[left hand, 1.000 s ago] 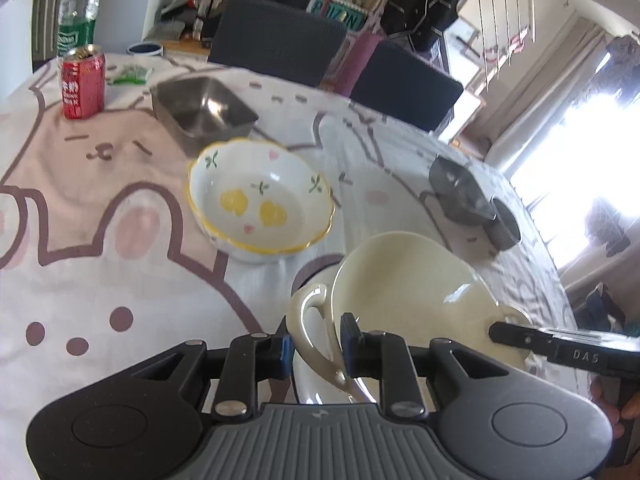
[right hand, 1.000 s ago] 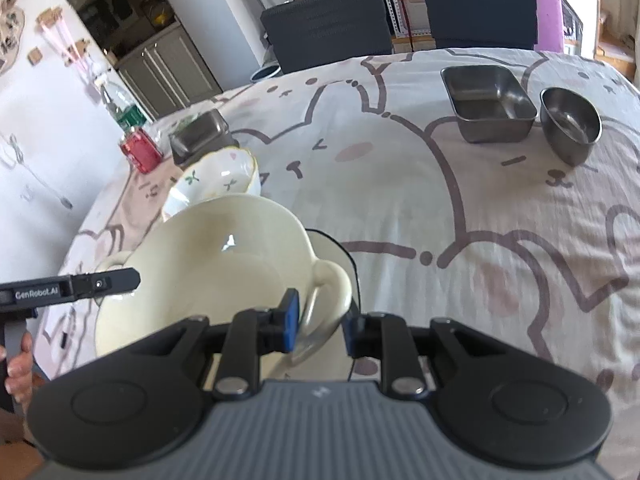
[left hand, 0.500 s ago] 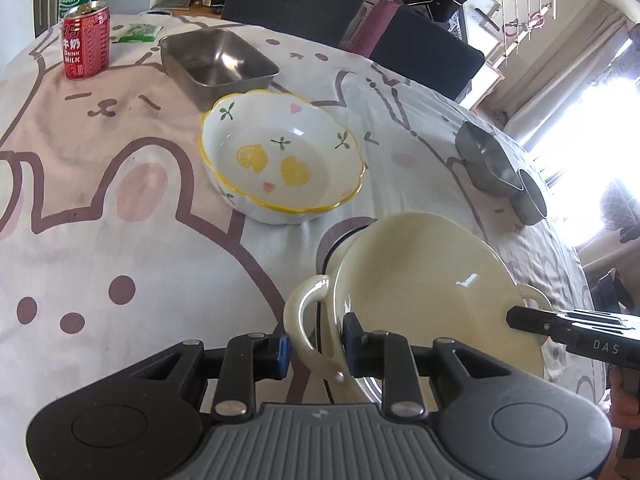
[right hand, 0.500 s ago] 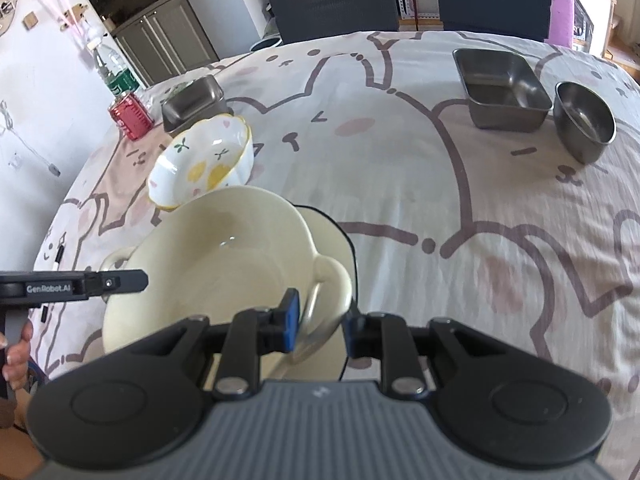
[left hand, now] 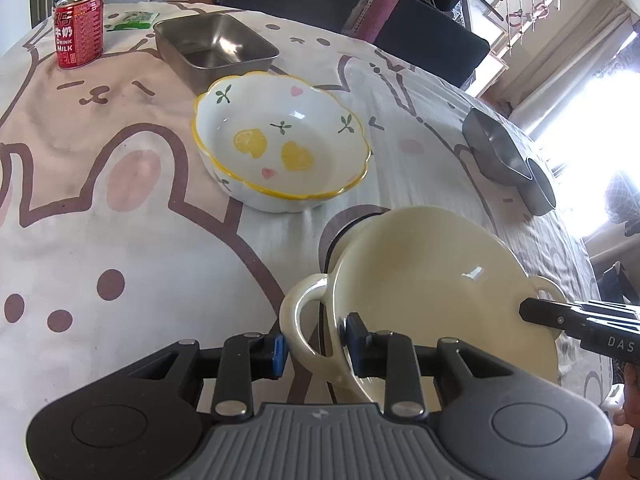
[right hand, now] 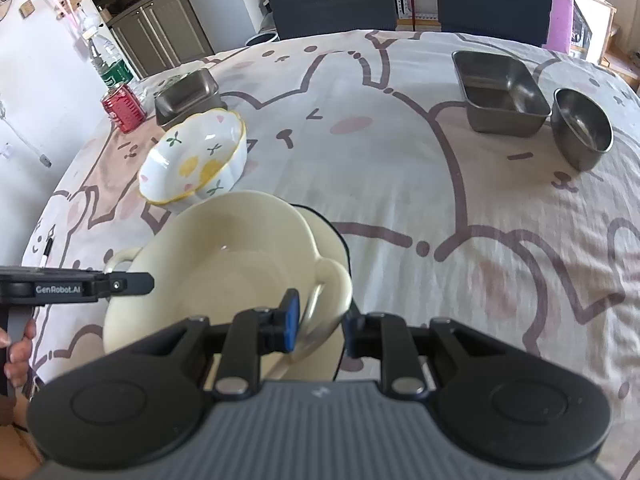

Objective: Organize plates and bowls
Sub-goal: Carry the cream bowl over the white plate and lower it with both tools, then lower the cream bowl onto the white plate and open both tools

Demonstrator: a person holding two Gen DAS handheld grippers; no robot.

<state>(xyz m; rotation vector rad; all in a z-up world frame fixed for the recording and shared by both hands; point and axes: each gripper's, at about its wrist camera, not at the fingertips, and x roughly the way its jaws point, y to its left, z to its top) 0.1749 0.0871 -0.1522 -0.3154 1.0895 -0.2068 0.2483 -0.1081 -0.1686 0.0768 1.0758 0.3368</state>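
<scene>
Cream bowl lowered, left gripper loosening

The left gripper (left hand: 314, 350) has just been opening its jaws: the gap around the near handle of the cream bowl (left hand: 432, 280) is wider now, and the left pad no longer presses on the handle, which is still between the jaws. The bowl has come down closer to the tablecloth (left hand: 120, 240). The flowered bowl (left hand: 280, 148) now looks nearer and larger in the left wrist view.

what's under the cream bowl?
A black-rimmed plate lies under the cream bowl; only its far edge peeks out. The rest of the plate, and whether the bowl rests on it, is covered.
</scene>
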